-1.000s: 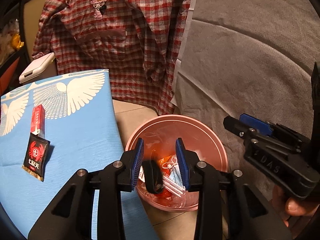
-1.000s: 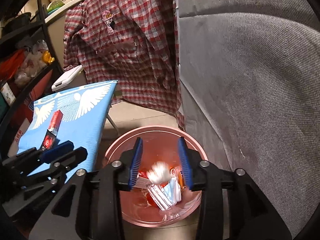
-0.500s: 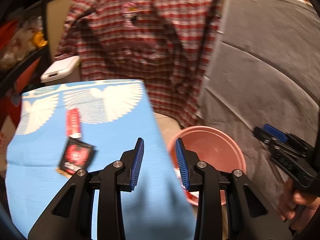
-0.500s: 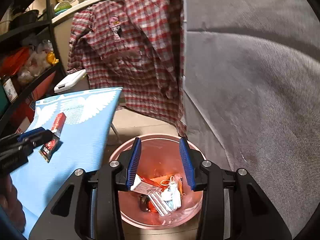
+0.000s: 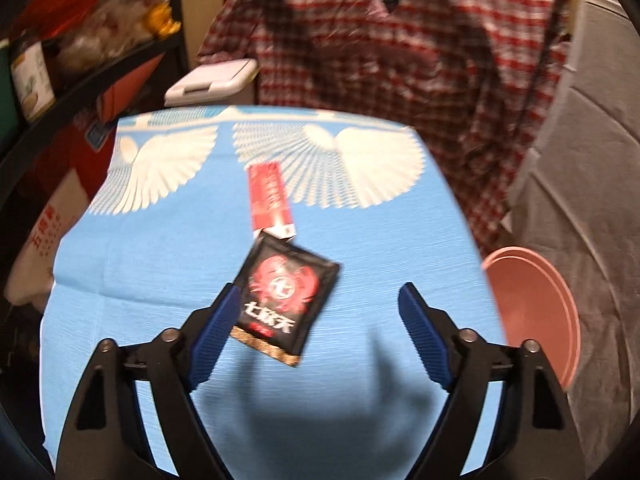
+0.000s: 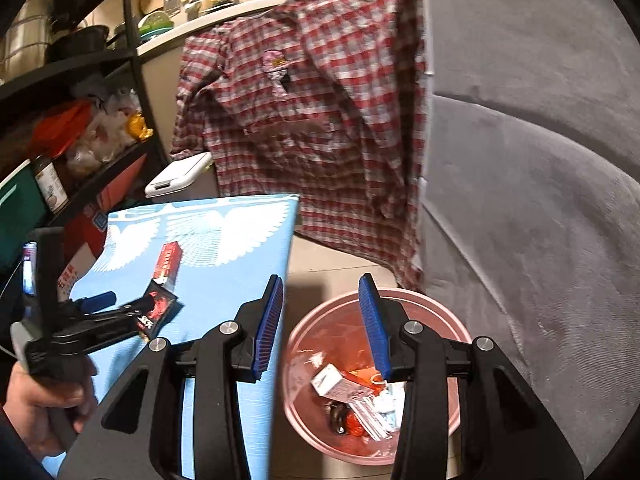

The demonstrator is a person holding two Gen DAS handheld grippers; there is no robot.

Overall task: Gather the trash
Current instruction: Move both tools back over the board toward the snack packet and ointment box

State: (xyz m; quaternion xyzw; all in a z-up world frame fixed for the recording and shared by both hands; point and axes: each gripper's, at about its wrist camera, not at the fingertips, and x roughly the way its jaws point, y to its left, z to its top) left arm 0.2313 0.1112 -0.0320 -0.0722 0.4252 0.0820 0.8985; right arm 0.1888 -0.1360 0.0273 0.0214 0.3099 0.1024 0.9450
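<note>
A black sachet (image 5: 286, 300) with a red crab print lies on the blue winged cloth surface (image 5: 160, 260), touching a red packet (image 5: 270, 200) behind it. My left gripper (image 5: 320, 296) hovers over the sachet with its jaws opening wide. The sachet sits beside the left finger, and no pad presses on it. In the right wrist view the left gripper (image 6: 120, 304) reaches over the same sachet (image 6: 158, 308). My right gripper (image 6: 321, 284) hangs open and empty above the pink bin (image 6: 440, 312), which holds several wrappers (image 6: 352, 392).
A red plaid shirt (image 6: 320, 120) hangs behind the surface. Grey upholstery (image 6: 540, 200) rises to the right of the bin. A dark shelf (image 6: 80, 120) with bags and jars stands at the left. A white lidded box (image 6: 176, 174) sits behind the blue surface.
My left gripper swung from above the bin to over the blue surface and spread its jaws wide. The right gripper drew back and rose a little over the bin.
</note>
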